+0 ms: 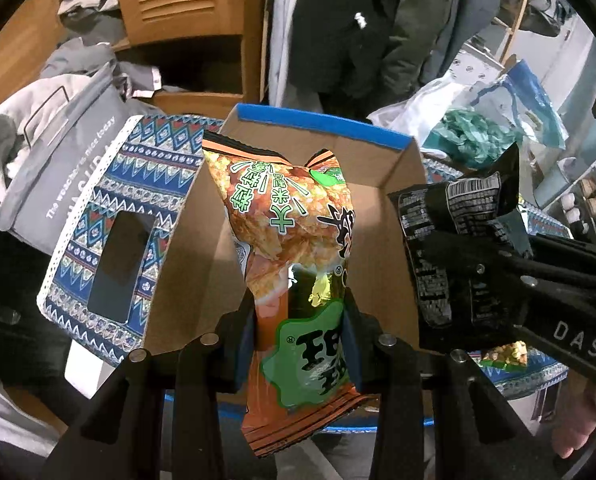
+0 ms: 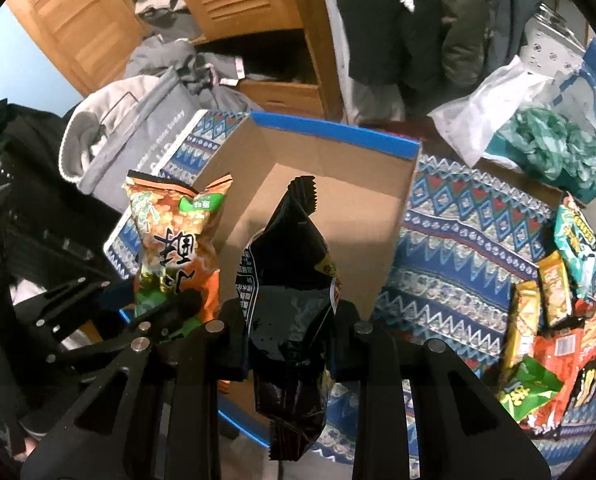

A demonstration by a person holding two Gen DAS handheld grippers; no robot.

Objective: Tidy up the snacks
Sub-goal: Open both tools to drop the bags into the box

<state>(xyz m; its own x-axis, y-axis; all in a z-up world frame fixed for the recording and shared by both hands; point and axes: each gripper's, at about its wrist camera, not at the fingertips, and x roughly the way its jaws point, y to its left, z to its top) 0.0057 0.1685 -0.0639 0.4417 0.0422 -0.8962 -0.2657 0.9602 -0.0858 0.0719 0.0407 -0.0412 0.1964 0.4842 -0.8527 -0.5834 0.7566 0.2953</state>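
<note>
My left gripper (image 1: 300,340) is shut on an orange and green snack bag (image 1: 293,240) and holds it upright over the open cardboard box (image 1: 378,208) with a blue rim. My right gripper (image 2: 289,332) is shut on a black snack bag (image 2: 289,280), also held above the box (image 2: 330,184). In the left wrist view the black bag (image 1: 450,240) and the right gripper (image 1: 498,272) sit at the right, beside the box. In the right wrist view the orange bag (image 2: 177,240) and the left gripper (image 2: 165,312) sit at the left. The box floor that shows is bare.
A patterned blue cloth (image 2: 458,232) covers the table. Several loose snack packets (image 2: 554,320) lie at the right edge. A patterned tissue box (image 1: 113,232) and a grey tote bag (image 1: 49,160) stand left of the box. Plastic bags (image 2: 538,132) lie behind on the right.
</note>
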